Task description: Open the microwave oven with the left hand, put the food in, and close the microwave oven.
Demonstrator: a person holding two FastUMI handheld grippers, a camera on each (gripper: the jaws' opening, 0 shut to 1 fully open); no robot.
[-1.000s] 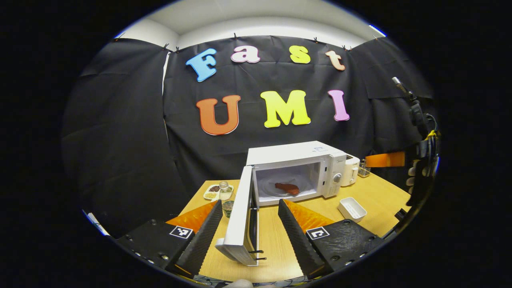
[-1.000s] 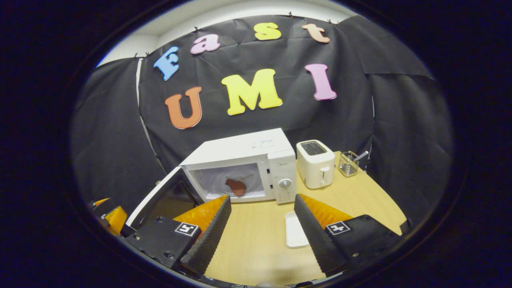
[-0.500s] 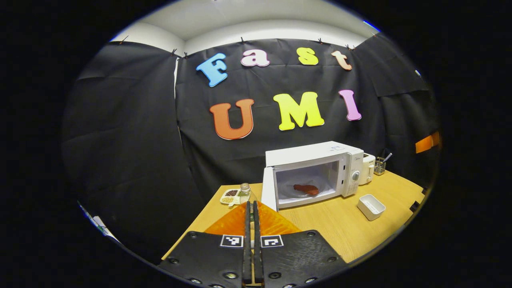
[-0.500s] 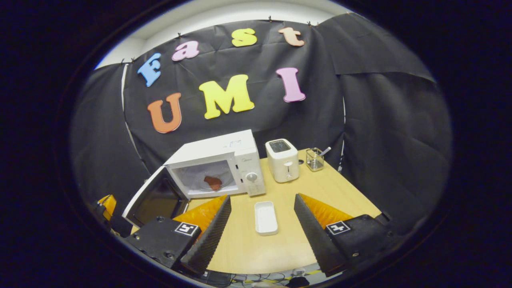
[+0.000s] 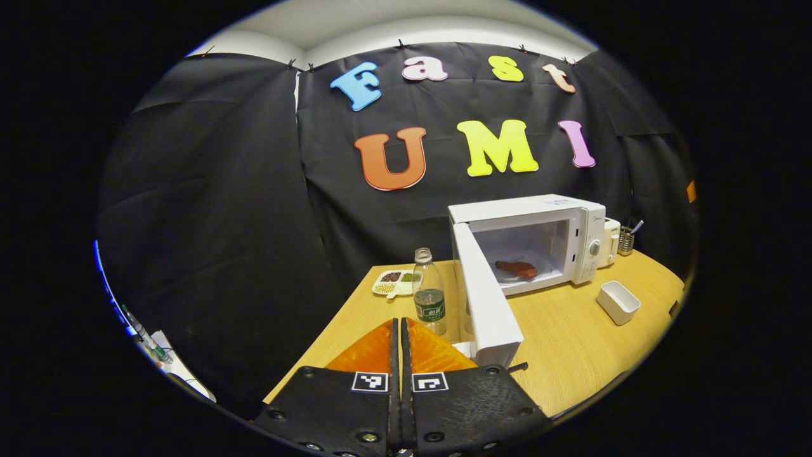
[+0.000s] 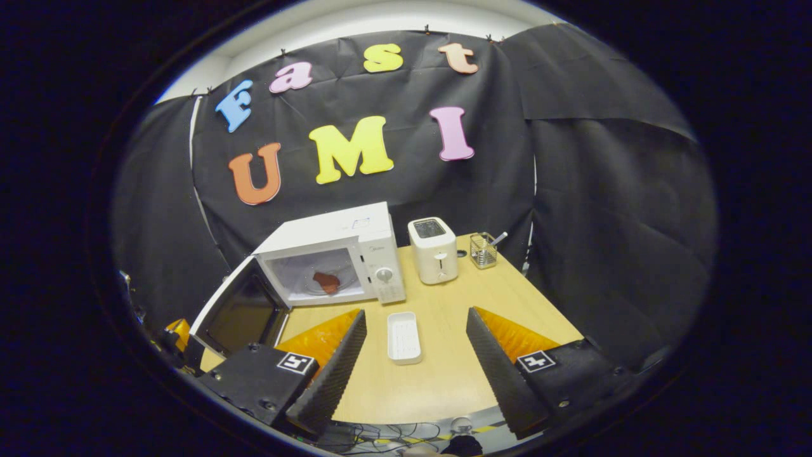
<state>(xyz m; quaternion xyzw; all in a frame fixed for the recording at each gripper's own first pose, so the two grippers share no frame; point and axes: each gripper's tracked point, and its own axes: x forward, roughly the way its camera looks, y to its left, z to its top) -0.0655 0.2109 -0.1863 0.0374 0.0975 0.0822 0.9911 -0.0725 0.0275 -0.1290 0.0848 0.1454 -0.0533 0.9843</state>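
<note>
Both grippers sit near the table's front: left gripper (image 5: 400, 355) pressed together, right gripper (image 6: 415, 355) spread; food (image 6: 326, 281) far inside the open microwave (image 6: 330, 251).

1. Your light comes evenly from overhead; the pale wooden tabletop (image 6: 444, 355) is bright, with only soft shadows.
2. The black cloth wall soaks up light and stays dim toward both sides.
3. Fisheye bending curves straight edges near the rim, such as the white microwave oven (image 5: 539, 235) door.
4. Both views are sharp at centre, without glare.
</note>
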